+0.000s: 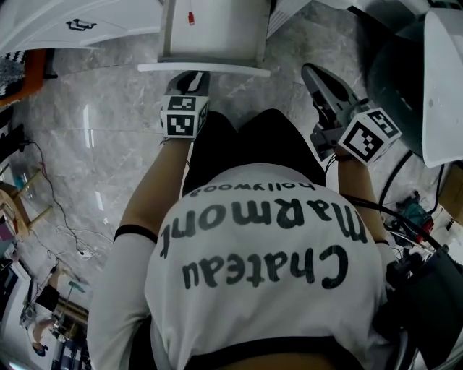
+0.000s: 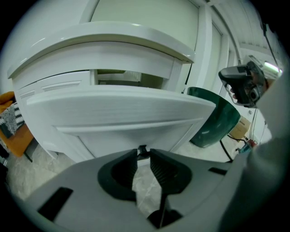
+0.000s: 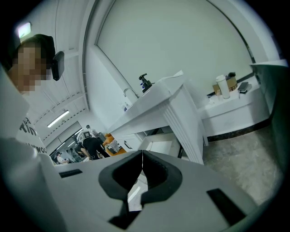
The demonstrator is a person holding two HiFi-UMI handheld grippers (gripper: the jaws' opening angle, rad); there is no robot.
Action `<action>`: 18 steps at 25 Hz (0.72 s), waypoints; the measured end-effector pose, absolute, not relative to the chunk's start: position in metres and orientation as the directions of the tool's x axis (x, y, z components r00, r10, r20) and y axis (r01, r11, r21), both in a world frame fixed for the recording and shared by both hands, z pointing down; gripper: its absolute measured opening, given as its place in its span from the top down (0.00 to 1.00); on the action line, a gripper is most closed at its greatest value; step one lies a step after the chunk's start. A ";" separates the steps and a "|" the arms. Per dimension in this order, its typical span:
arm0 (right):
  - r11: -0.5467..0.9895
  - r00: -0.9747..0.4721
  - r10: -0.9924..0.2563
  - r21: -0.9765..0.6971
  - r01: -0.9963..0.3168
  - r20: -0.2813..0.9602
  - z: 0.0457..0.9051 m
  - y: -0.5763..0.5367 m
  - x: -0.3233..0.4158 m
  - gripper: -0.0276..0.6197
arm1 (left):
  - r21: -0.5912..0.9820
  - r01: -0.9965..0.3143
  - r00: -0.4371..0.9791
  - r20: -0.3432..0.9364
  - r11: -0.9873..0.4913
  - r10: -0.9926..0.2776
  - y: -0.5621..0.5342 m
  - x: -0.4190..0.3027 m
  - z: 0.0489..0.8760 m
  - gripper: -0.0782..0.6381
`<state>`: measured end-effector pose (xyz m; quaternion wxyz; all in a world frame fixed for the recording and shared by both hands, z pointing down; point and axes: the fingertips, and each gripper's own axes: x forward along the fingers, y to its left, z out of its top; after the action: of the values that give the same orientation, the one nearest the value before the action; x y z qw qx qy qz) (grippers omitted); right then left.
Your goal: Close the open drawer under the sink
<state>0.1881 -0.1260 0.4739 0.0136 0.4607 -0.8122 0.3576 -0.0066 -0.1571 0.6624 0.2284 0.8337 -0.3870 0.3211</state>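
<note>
The white drawer (image 1: 210, 32) stands pulled out from the sink cabinet at the top of the head view, with a small red item (image 1: 191, 18) inside. Its front panel (image 2: 118, 108) fills the left gripper view. My left gripper (image 1: 194, 78) is right at that panel; its jaws are closed to a narrow gap on the small dark drawer knob (image 2: 142, 149). My right gripper (image 1: 322, 79) hangs to the right of the drawer, shut and empty, its tips meeting (image 3: 142, 152). The right gripper view shows the sink counter with its tap (image 3: 145, 82) and the open drawer (image 3: 158, 146) beneath.
A dark green tub (image 2: 215, 118) stands on the marble floor right of the cabinet, with cables (image 1: 405, 209) near it. Bottles (image 3: 224, 86) sit on a low white ledge. An orange stool (image 2: 16, 131) is at the left. People stand far off (image 3: 90, 145).
</note>
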 end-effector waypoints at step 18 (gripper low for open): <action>0.279 -0.535 -0.767 -0.567 -0.776 0.355 0.478 -0.117 0.201 0.94 | 0.147 -0.791 0.497 0.722 -0.595 -0.482 -0.179 -0.006 0.665 0.77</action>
<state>0.2010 -0.1173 0.4776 0.0061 0.4822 -0.7995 0.3580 -0.0062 -0.1794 0.6653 0.2375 0.8318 -0.3825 0.3247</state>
